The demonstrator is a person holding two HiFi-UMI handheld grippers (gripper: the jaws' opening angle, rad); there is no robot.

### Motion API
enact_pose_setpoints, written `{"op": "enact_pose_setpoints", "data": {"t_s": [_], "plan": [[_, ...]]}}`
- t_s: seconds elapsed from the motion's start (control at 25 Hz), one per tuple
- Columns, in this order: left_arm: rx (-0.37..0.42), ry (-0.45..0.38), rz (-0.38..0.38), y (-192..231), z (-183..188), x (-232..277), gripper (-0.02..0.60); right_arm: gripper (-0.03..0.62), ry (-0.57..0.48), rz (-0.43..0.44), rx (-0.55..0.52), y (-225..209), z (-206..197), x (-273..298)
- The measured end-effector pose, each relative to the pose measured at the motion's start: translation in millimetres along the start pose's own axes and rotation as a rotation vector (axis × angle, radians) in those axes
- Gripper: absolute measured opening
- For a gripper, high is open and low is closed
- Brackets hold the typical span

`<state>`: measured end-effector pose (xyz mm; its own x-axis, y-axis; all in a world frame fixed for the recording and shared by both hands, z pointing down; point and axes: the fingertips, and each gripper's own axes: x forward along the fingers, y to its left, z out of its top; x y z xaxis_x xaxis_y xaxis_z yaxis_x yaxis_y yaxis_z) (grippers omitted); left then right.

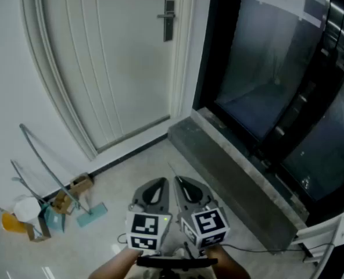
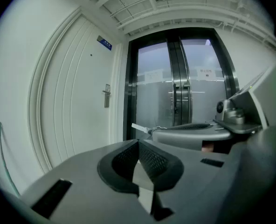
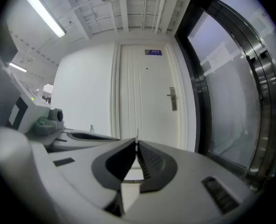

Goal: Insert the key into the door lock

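Note:
The white panelled door (image 1: 111, 63) stands far ahead, and its dark metal lock and lever handle (image 1: 168, 19) sit at its right edge. The lock (image 2: 106, 95) is small and distant in the left gripper view, and the lock (image 3: 173, 98) shows right of centre in the right gripper view. My right gripper (image 1: 179, 181) is shut on a thin silver key (image 2: 140, 127) whose blade pokes out past the tips, edge-on as the key (image 3: 137, 135). My left gripper (image 1: 159, 182) is beside it, shut with nothing in it. Both point toward the door, well short of it.
A grey stone threshold (image 1: 230, 173) runs diagonally at the right, below dark glass doors (image 1: 276, 68). By the left wall lie long-handled cleaning tools (image 1: 44, 167), a blue dustpan (image 1: 93, 213) and a small box (image 1: 79, 185). Pale floor tiles lie between me and the door.

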<state>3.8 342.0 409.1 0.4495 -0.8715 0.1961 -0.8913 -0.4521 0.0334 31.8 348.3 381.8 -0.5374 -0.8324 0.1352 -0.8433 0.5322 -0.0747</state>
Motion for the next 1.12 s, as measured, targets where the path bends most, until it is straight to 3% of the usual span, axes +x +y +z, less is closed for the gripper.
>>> {"op": "enact_pose_setpoints", "data": {"t_s": [0.48,0.64,1.12], "plan": [[-0.007,-0.002,0.004,-20,0,5,0.003,0.023,-0.01,-0.01,-0.007,-16,-3,-17],[-0.003,-0.006,0.0,-36,3,10,0.003,0.021,0.004,-0.008,-0.068,-30,-10,-28],[0.02,-0.006,0.002,-85,11,40,0.003,0.021,0.003,0.003,-0.08,-80,-11,-52]]}}
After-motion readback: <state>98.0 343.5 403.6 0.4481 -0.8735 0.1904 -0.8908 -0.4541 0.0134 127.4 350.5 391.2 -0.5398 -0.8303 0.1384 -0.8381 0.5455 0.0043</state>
